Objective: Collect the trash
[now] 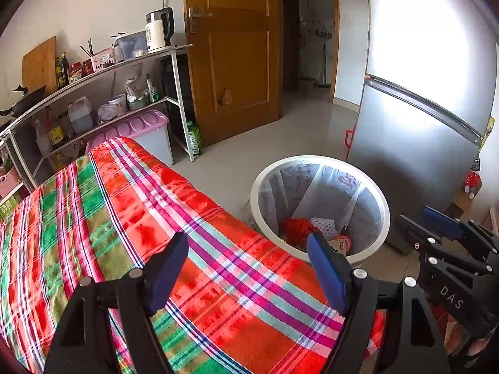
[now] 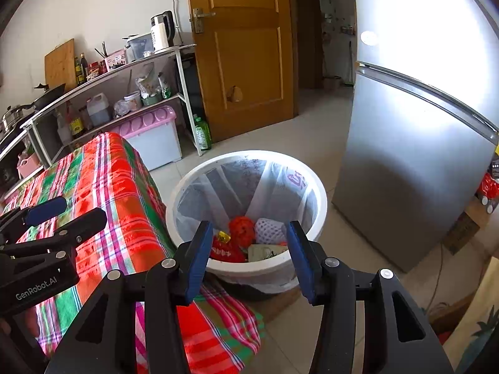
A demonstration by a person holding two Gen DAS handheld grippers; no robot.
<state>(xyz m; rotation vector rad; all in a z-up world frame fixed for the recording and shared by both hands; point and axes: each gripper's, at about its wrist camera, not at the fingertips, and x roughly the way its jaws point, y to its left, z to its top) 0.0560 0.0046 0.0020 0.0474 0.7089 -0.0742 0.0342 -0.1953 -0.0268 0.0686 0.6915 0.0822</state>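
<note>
1. Left tool (image 1: 248,257): jaws standing wide apart with nothing between them, hovering over the plaid-covered desk (image 1: 124,218) at the lower centre of the left wrist view.
2. Right tool (image 2: 249,249): jaws standing apart and gripping nothing, hanging over the near rim of the bin at the lower centre of the right wrist view.
3. White trash bin (image 2: 249,268): standing on the tiled floor just beside the desk's edge, lined with a pale bag, sitting centre frame.
4. Trash (image 2: 241,230): lying at the bottom of the bin; red crumpled pieces, a white foam net (image 2: 268,230) and a paper scrap showing.
5. Silver fridge (image 2: 405,155): filling the right of the frame, near the bin.
6. Shelf rack (image 1: 93,93): holding bottles and a kettle (image 1: 159,29) at upper left.
7. Wooden door (image 1: 232,46): standing at upper centre.
</note>
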